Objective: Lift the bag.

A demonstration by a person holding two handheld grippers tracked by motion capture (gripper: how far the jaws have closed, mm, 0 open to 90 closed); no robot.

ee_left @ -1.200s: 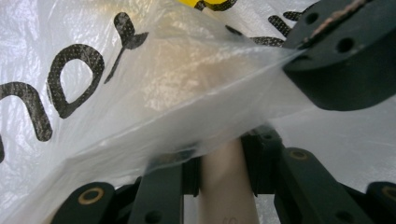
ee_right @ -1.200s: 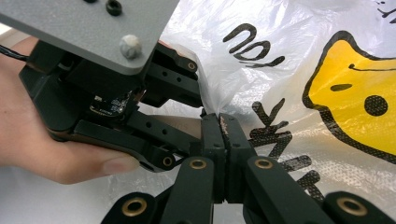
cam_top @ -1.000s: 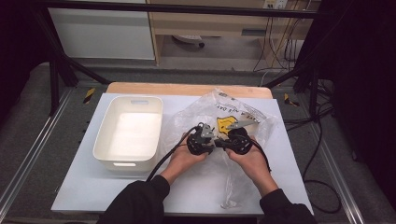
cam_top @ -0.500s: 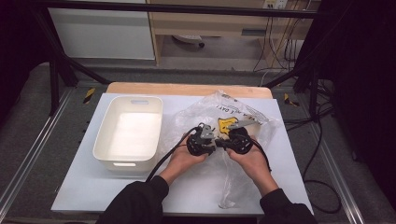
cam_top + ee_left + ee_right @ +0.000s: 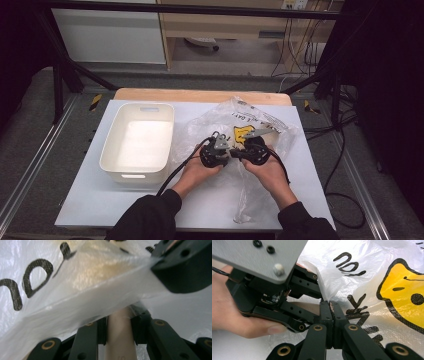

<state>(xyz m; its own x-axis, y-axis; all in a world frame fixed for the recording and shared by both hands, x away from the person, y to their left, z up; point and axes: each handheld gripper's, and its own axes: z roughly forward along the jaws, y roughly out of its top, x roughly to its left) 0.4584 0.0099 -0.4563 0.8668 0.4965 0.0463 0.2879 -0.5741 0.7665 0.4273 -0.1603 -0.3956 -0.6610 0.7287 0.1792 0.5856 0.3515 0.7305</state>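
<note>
Plastic bag, place: the clear plastic bag (image 5: 239,131) lies crumpled on the right half of my white surface (image 5: 100,200), just right of the white tub (image 5: 136,177), with both of my hands on top of it.

Plastic bag, long axis: it runs from the far edge of the surface toward me. The printed end with the yellow figure (image 5: 404,292) and black letters lies away from me, and a thin tail of film (image 5: 245,207) trails to the near edge between my forearms.

Plastic bag, mouth: I cannot tell which way the opening faces. The film is too rumpled.

Left tongs: my left tongs (image 5: 216,145) are clamped on a pale, tan, stick-like thing (image 5: 121,337) that stands upright between the two black pads in the left gripper view. A sheet of the bag (image 5: 82,302) is stretched slantwise just above it. What the tan thing is I cannot make out.

Right tongs: my right tongs (image 5: 331,305) are pressed together, pinching a fold of the bag's film at the pad tips, next to the black lettering.

Tongs, relation: the two sets sit side by side over the middle of the bag, almost touching. In the right gripper view my left hand (image 5: 229,312) and its tongs are just beside the right pads.

White tub, contents: nothing lies in it; the bare white floor shows.

White tub, place: on the left half of the surface, its long side running away from me, apart from both hands.
</note>
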